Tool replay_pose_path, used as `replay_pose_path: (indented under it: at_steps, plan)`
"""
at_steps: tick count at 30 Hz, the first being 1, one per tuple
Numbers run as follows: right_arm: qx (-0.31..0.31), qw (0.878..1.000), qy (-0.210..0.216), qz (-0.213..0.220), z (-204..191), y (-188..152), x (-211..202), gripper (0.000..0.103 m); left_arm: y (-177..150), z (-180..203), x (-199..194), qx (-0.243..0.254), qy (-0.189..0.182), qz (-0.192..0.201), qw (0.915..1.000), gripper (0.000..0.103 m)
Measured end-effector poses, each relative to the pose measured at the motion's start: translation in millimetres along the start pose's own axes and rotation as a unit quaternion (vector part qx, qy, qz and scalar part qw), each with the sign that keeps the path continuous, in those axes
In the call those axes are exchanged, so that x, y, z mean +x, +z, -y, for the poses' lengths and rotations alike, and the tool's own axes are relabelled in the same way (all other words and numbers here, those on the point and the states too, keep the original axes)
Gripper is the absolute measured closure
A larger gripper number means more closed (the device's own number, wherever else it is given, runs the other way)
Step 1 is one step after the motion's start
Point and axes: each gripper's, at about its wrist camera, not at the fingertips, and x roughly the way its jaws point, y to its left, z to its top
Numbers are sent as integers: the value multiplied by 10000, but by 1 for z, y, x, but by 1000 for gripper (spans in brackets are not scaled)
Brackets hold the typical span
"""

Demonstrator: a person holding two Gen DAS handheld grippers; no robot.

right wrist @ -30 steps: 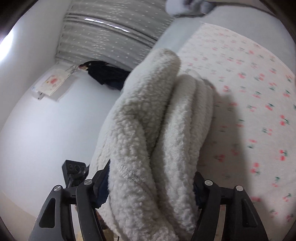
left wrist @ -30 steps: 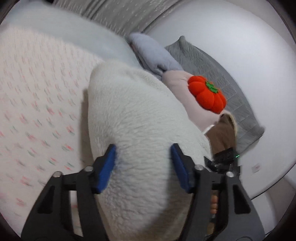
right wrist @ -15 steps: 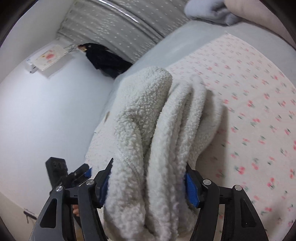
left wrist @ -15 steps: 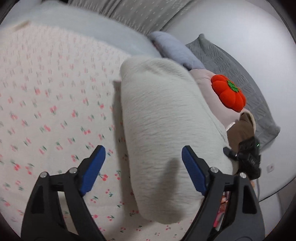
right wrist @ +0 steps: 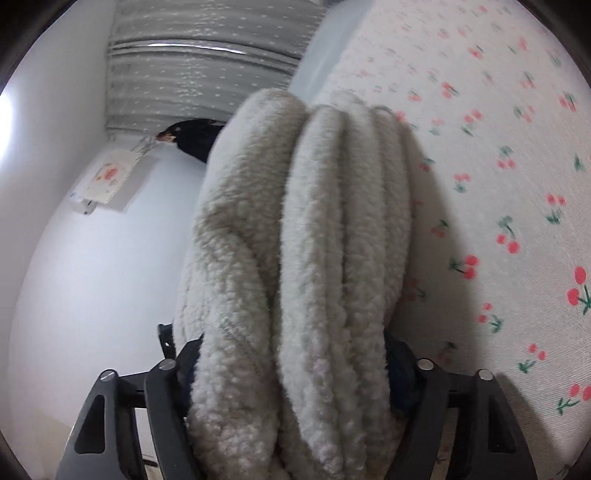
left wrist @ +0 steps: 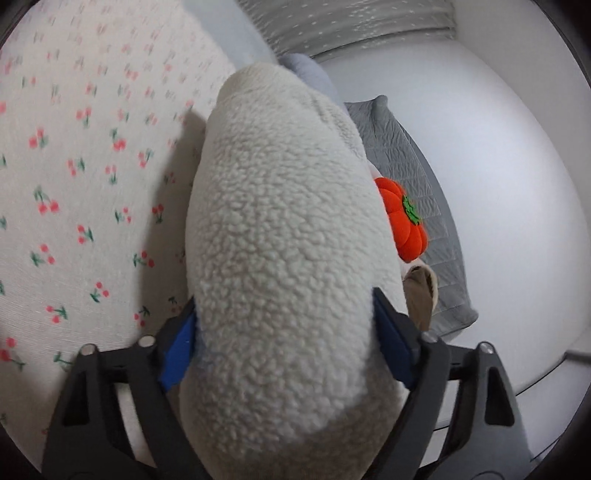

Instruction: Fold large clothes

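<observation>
Both cameras ride low on their grippers and look forward along the fingers, tilted a little down, very near the fleece bundle that fills the middle of each view. The left wrist view has the cherry sheet on its left, and the white wall with a grey quilt and orange pumpkin on its right. The right wrist view has the sheet on its right, wall on its left. Both share the fleece, sheet and far curtain.
</observation>
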Motion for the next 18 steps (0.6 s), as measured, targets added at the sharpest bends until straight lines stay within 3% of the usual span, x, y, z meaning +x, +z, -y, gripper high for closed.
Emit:
replay_pose_path:
  at_steps: [7,9,11,13,15,16,18]
  plan:
    - [-1017,9939,427,89,-88,3,19,31,19,44,-59,645,-13,707,9954,21]
    - [-1124,9920,579,73,-100,9,34,30,23,49,-78,846,164,925,9920,20]
    - [-1055,9930,523,26,-101,14,50,27,28,48,-87,988,675,1052,9872,18]
    - [-866,9962,28,-2,-85,18,66,23,28,42,-86,1259,1406,1101,9758,18]
    - [-639,9955,-706,-25,-67,21,77,23,24,33,-80,1524,2163,993,9592,19]
    - [-557,9927,-1068,-87,-58,19,79,23,22,30,-79,1552,2298,930,9563,19]
    - [-532,9952,-808,-120,-49,11,79,22,12,29,-83,1634,2319,895,9547,19]
